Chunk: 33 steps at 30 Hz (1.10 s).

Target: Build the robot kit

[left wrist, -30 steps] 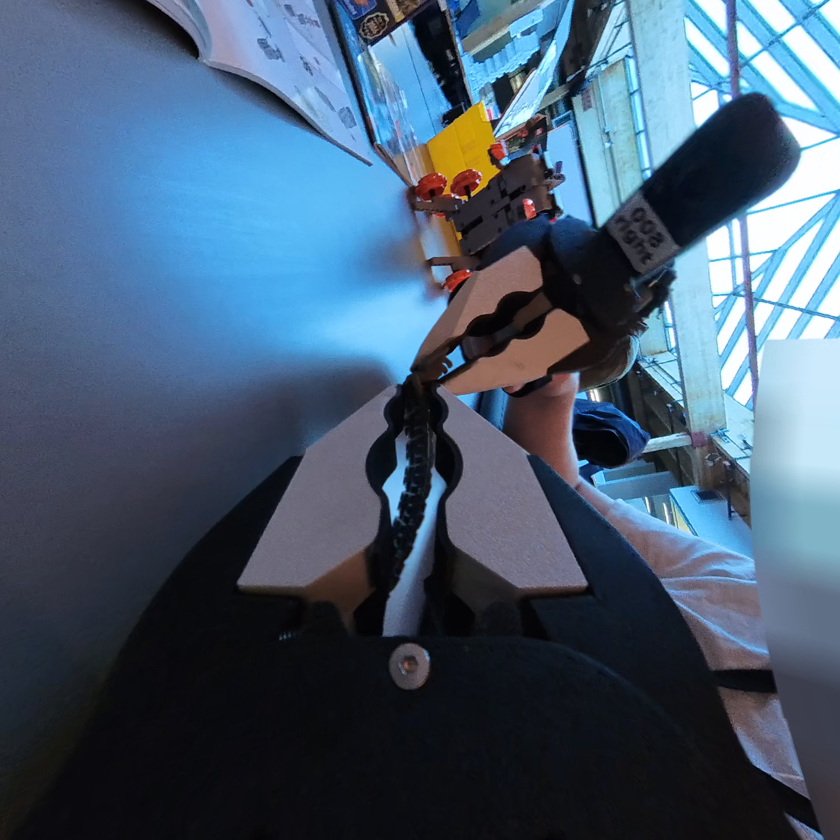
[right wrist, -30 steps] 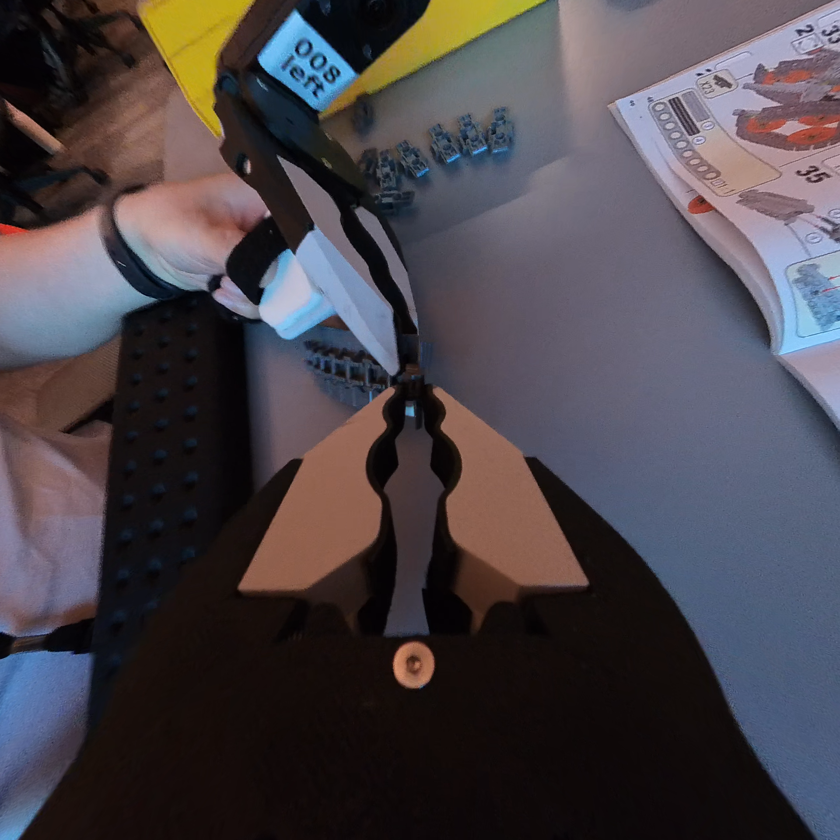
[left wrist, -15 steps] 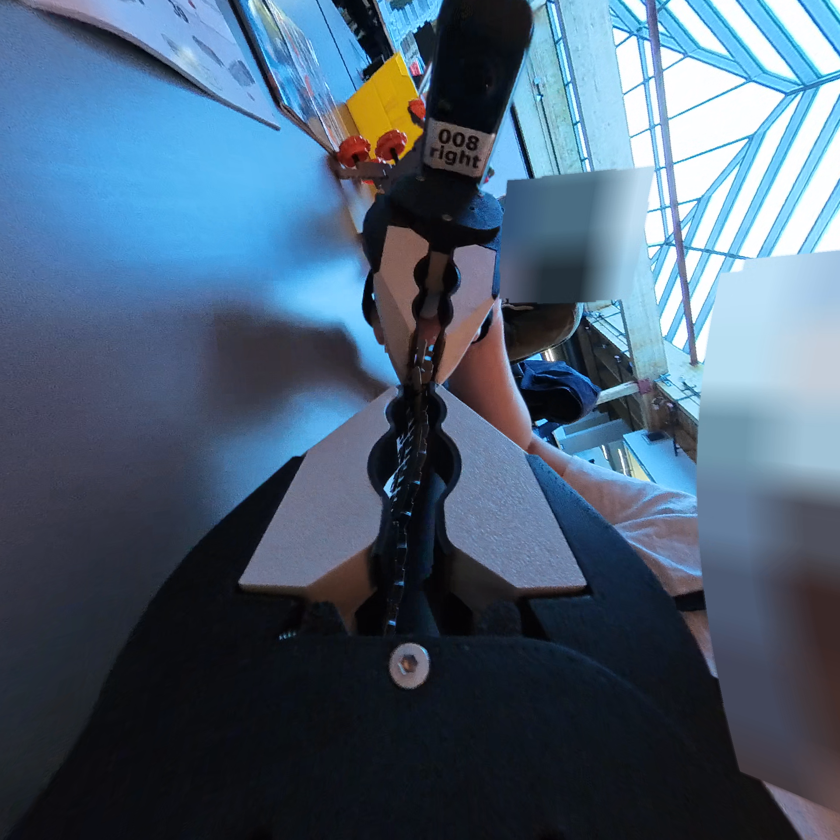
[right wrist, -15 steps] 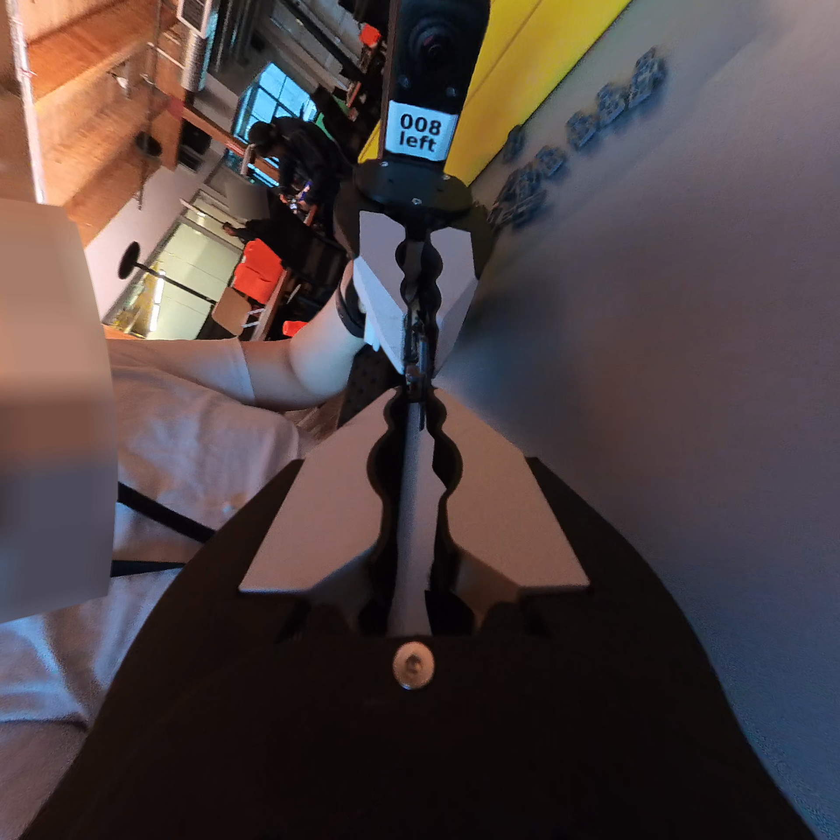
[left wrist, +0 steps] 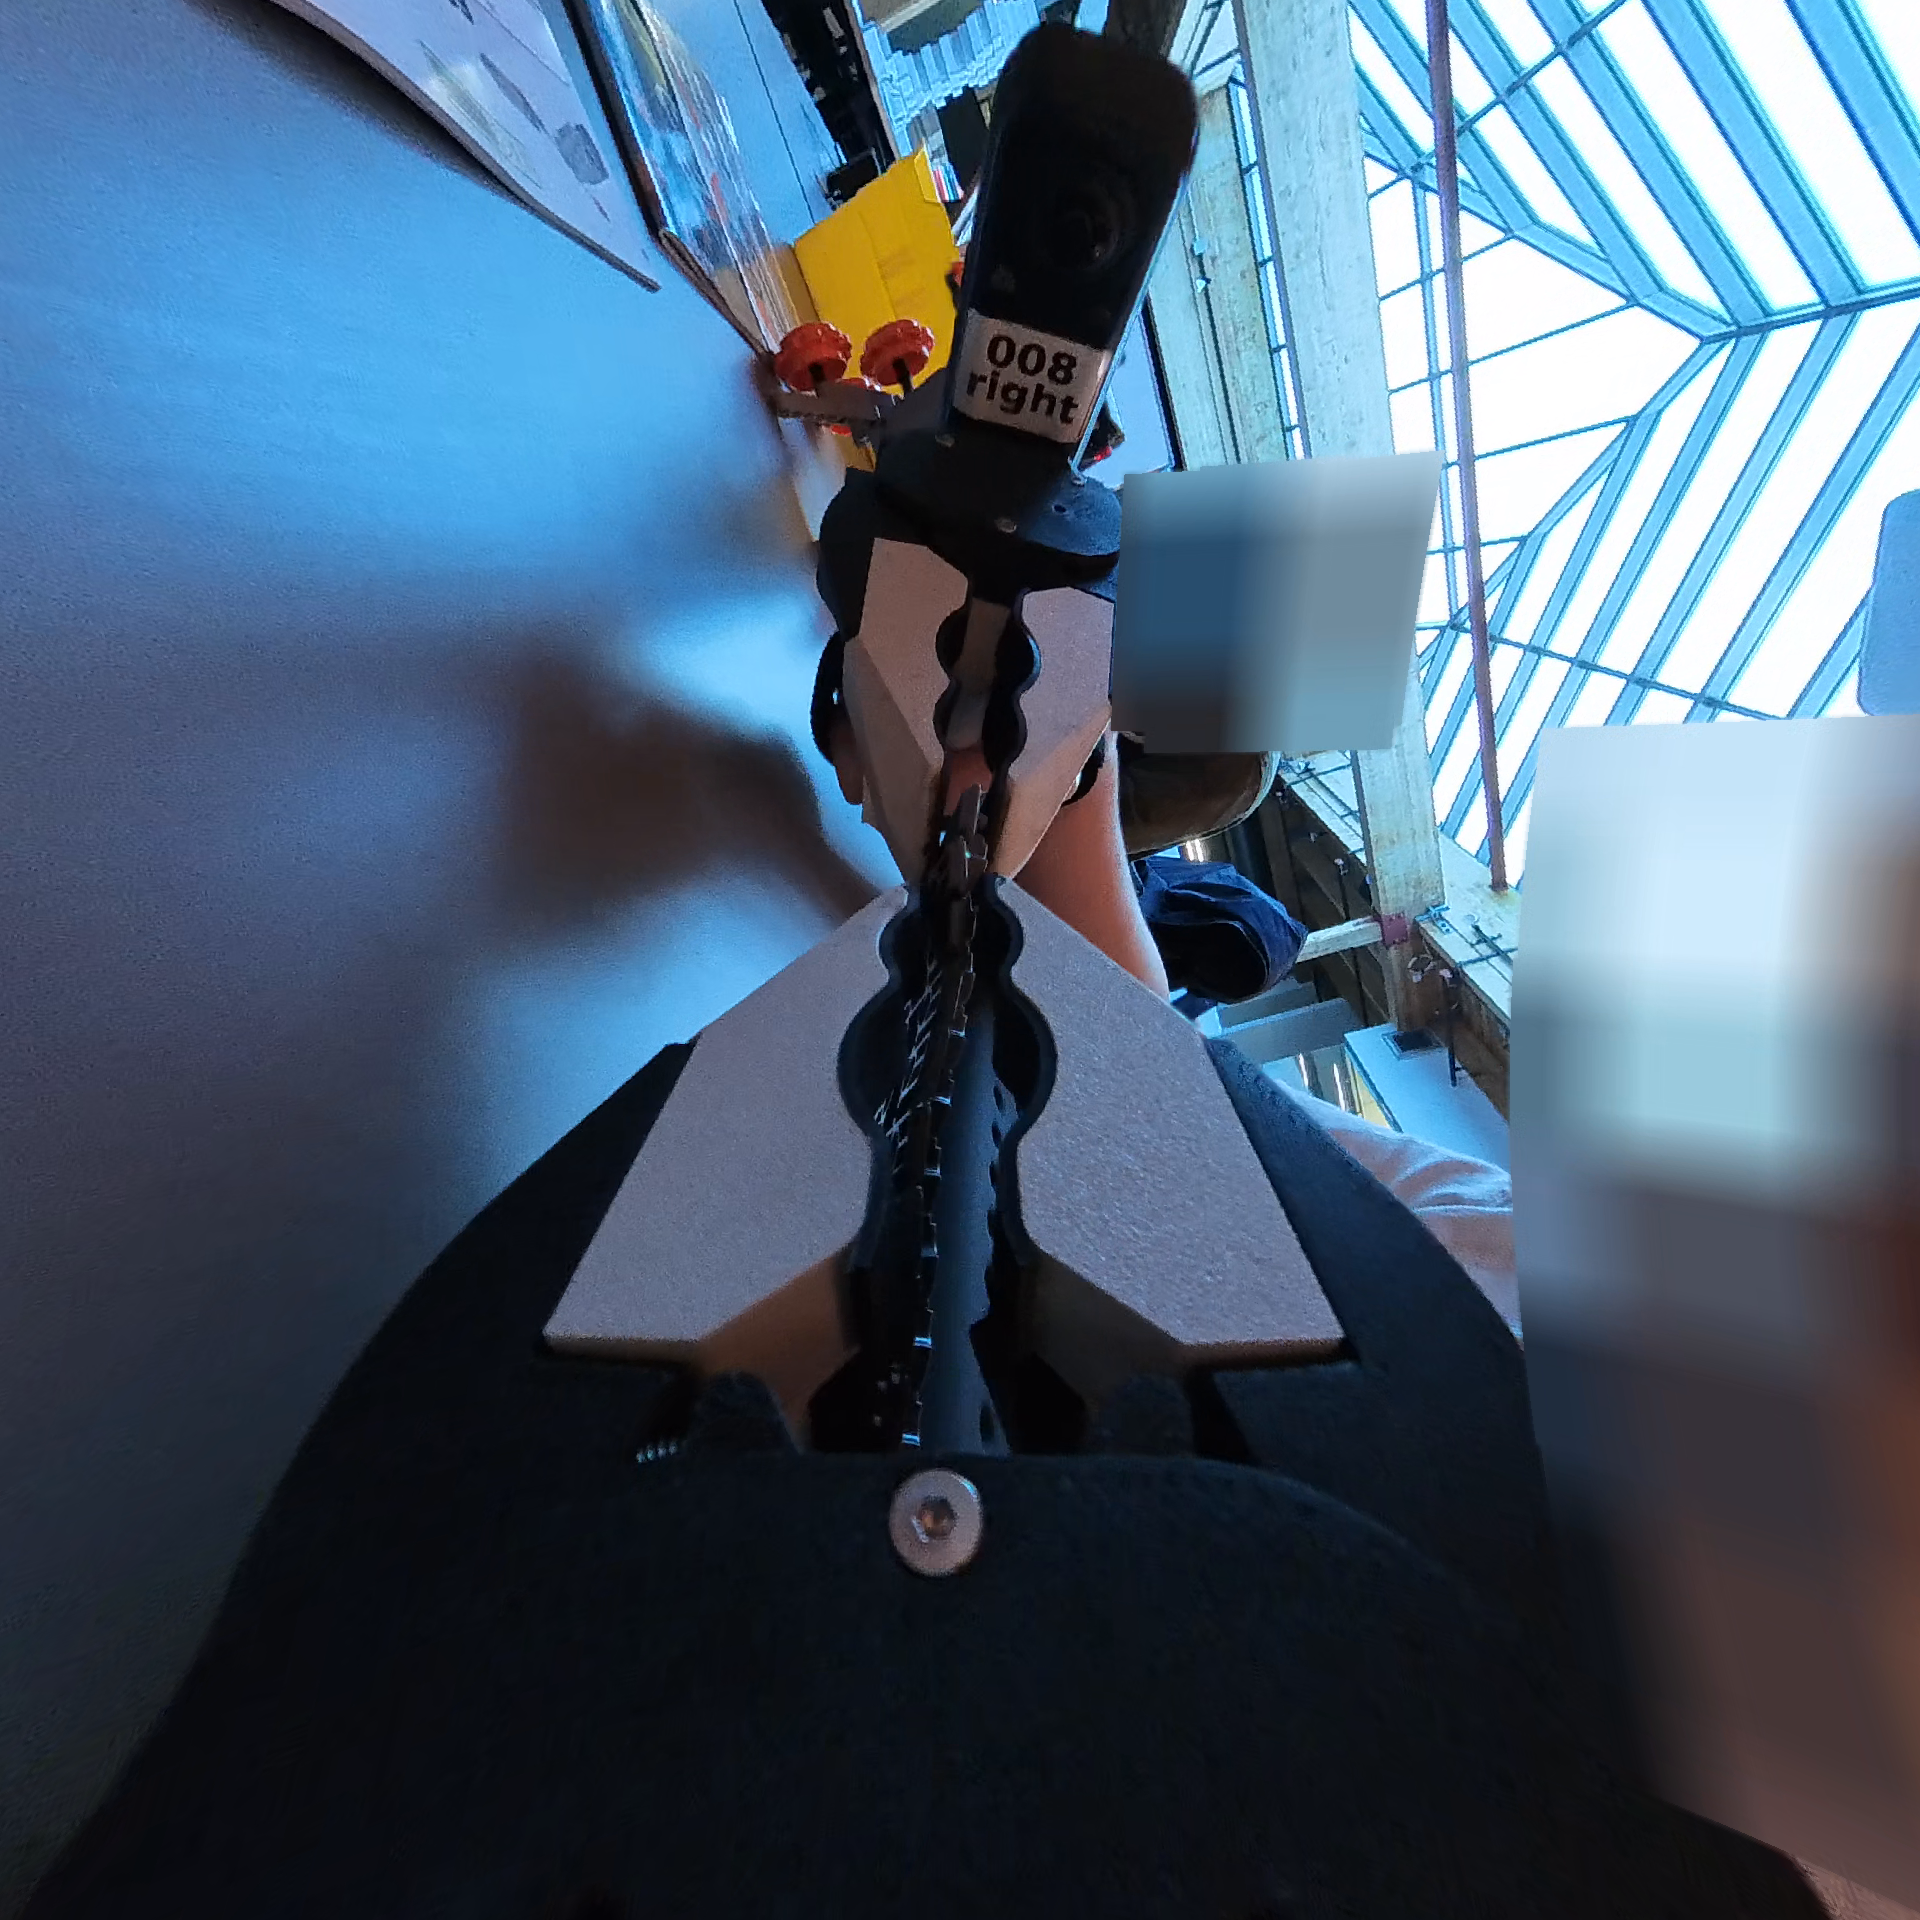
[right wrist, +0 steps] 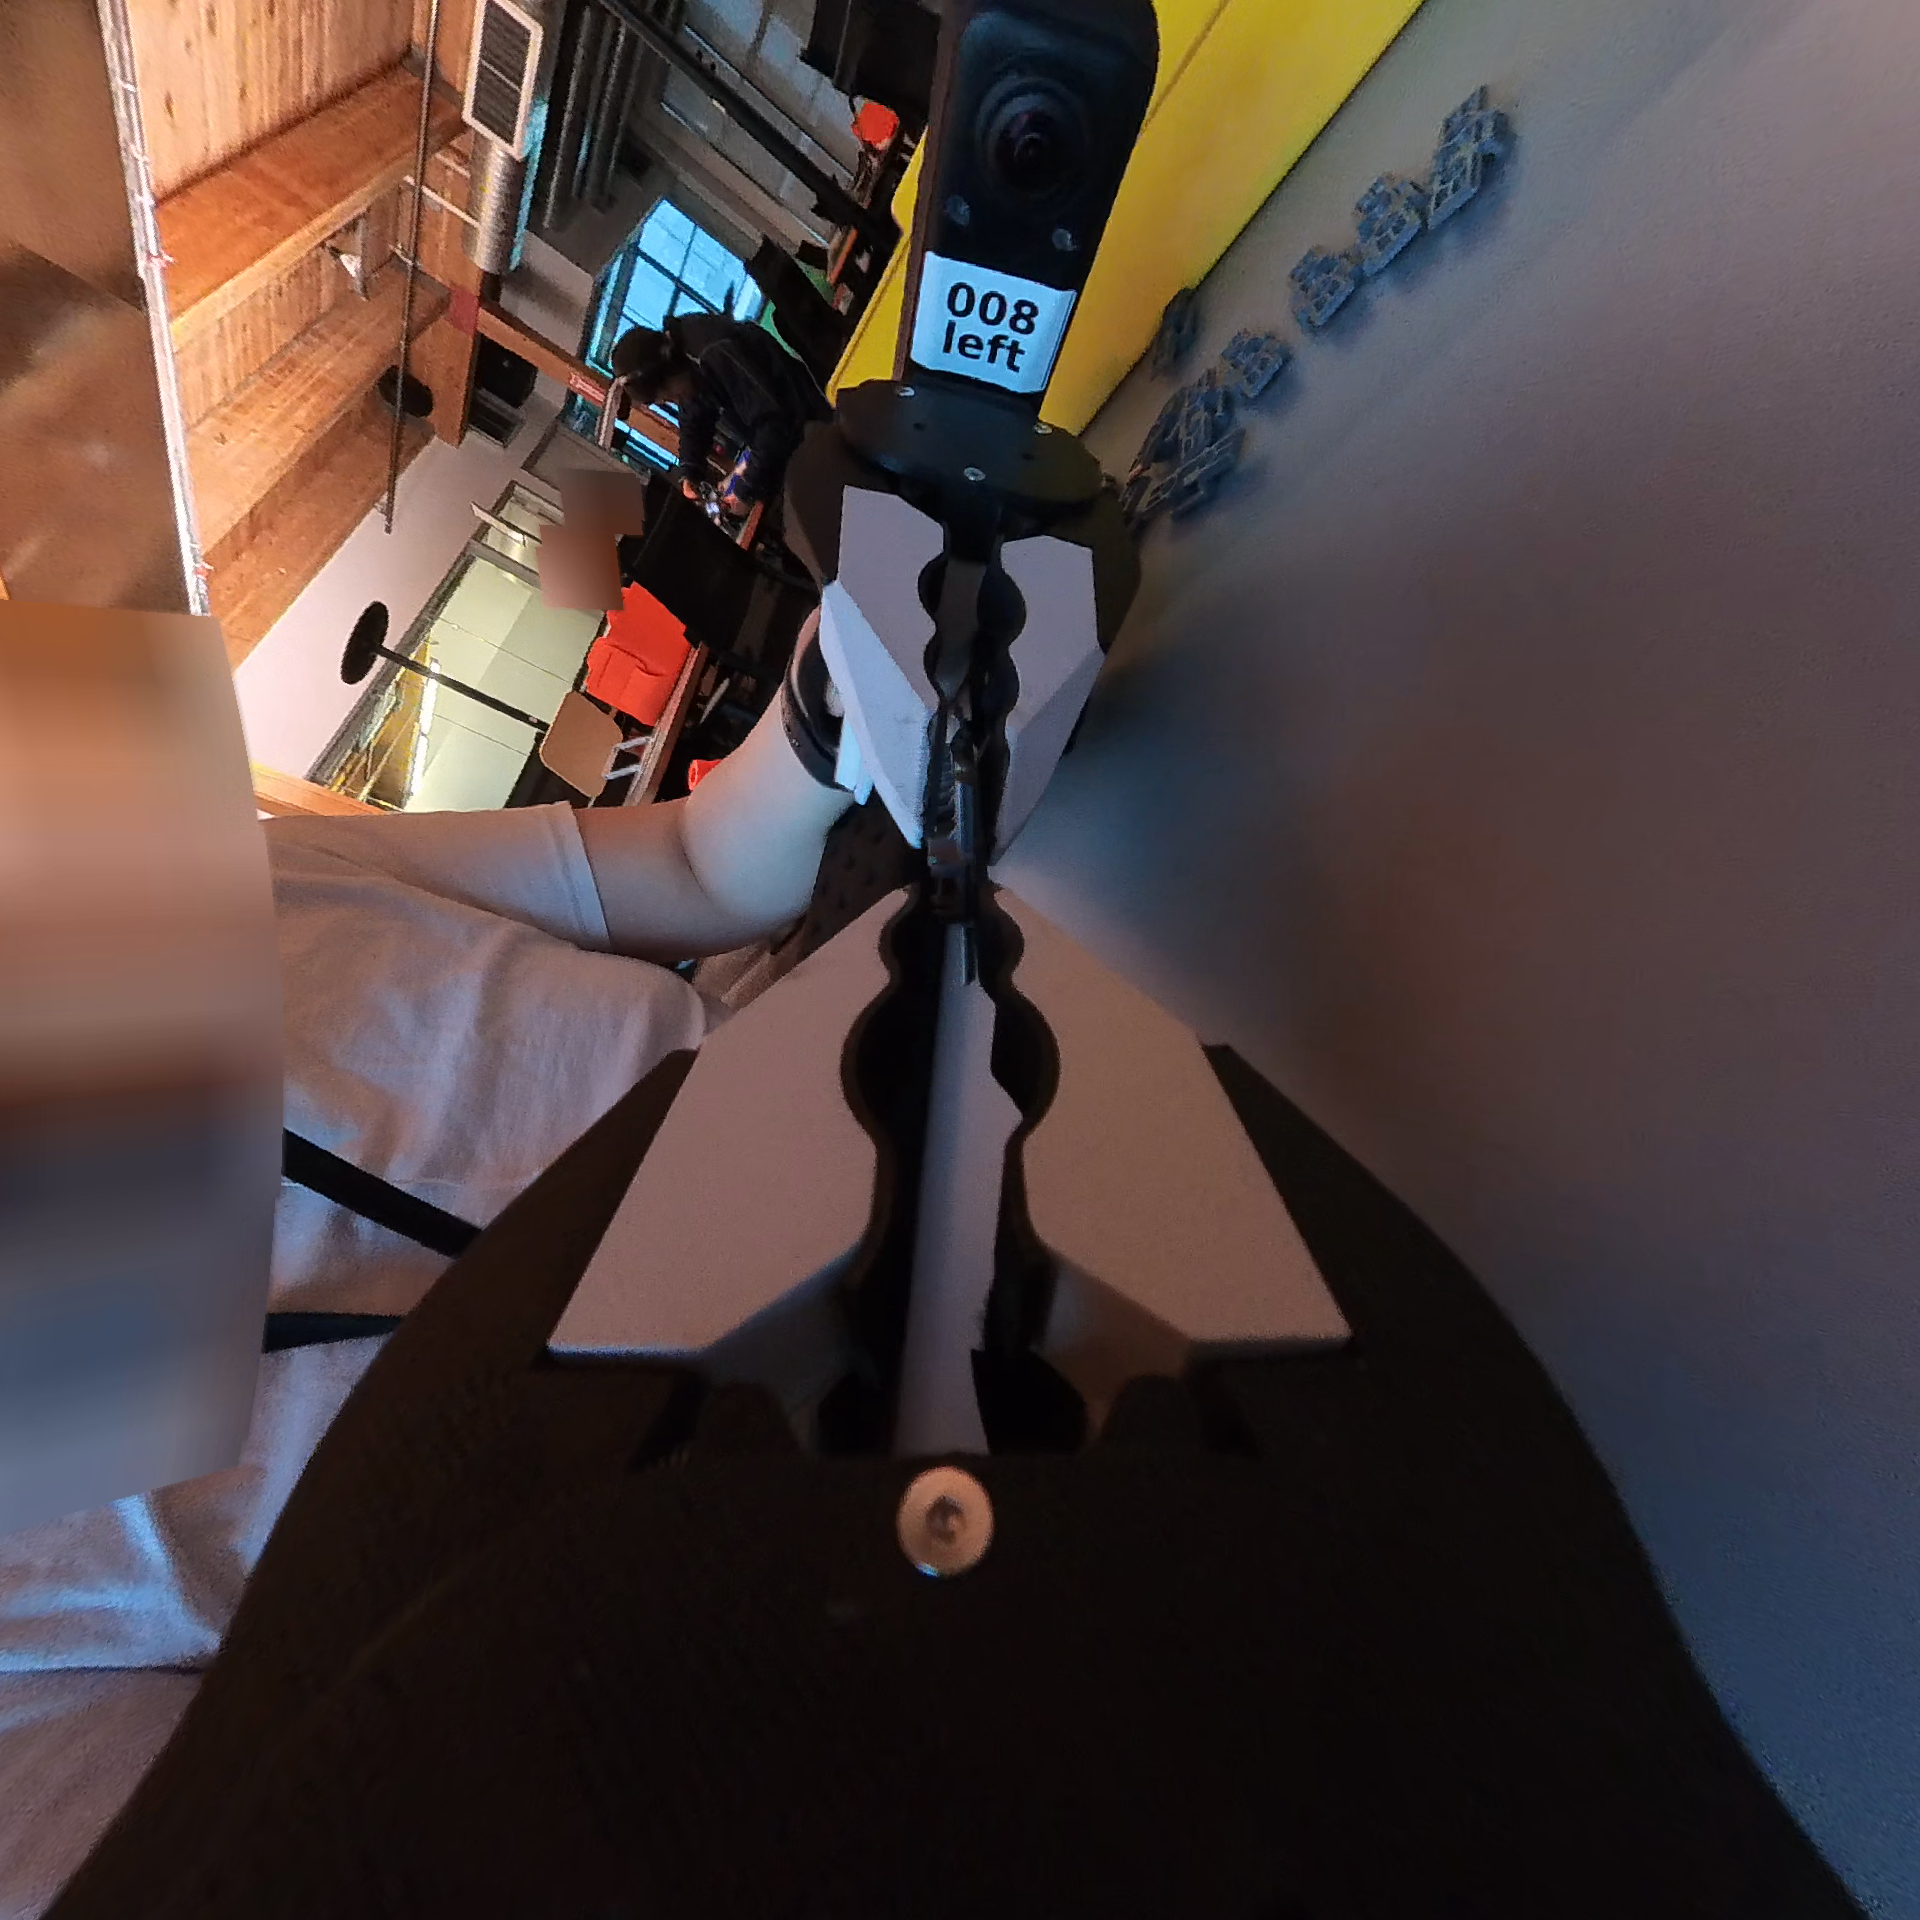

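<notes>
My left gripper [left wrist: 951, 896] is shut on a black linked toy track chain [left wrist: 925, 1101]. The chain runs down the gap between its fingers and sticks out past the tips. My right gripper [right wrist: 951, 906] faces it tip to tip and is shut on the chain's far end [right wrist: 951, 790]. In the left wrist view the right gripper [left wrist: 971, 831] shows straight ahead. In the right wrist view the left gripper [right wrist: 951, 842] shows straight ahead. Both are held beside the grey table [left wrist: 312, 623], and the views are turned on their side.
An open instruction booklet [left wrist: 499, 114], a yellow box [left wrist: 883, 260] and a model with orange wheels [left wrist: 852, 364] lie on the table. Several loose grey track links [right wrist: 1351, 260] lie by the yellow box [right wrist: 1195, 208]. A black studded plate [right wrist: 862, 873] and a person's forearm [right wrist: 727, 862] are close behind the grippers. The tips of both grippers are at nearly the same place.
Both grippers have swung up from pointing down at the table. They now face each other in one line, still shut on the chain. Little has moved in the last half second.
</notes>
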Available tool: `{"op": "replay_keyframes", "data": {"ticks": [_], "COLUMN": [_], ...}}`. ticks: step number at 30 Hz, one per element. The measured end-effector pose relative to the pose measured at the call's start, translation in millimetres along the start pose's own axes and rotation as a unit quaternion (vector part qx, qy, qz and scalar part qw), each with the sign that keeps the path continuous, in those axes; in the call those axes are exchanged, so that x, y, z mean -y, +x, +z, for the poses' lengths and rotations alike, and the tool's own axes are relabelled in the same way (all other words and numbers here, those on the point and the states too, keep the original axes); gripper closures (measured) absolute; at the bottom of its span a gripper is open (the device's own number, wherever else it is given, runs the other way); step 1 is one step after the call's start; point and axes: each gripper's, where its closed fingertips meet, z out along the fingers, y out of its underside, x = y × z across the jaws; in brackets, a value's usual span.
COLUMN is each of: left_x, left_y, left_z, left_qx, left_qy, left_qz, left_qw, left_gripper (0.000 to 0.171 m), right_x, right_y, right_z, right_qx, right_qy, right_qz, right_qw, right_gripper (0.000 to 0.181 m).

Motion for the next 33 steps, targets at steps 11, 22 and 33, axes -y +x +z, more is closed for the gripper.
{"op": "replay_keyframes", "data": {"ticks": [11, 22, 33], "left_x": [13, 19, 17], "left_y": [2, 10, 10], "left_z": [-9, -13, -13], "left_qx": [-0.008, -0.037, -0.017], "left_qy": [0.037, 0.057, 0.056], "left_qz": [0.0, -0.004, 0.027], "left_qw": [0.999, 0.998, 0.998], "left_gripper": [0.165, 0.157, 0.165], "right_x": [15, 23, 23], "right_y": [2, -1, -4], "right_z": [4, 4, 8], "right_qx": [-0.01, 0.02, 0.034], "right_qy": [0.05, 0.087, 0.087], "right_qz": [-0.03, -0.009, -0.001], "right_qw": [0.998, 0.996, 0.996], "right_gripper": [0.176, 0.175, 0.174]}}
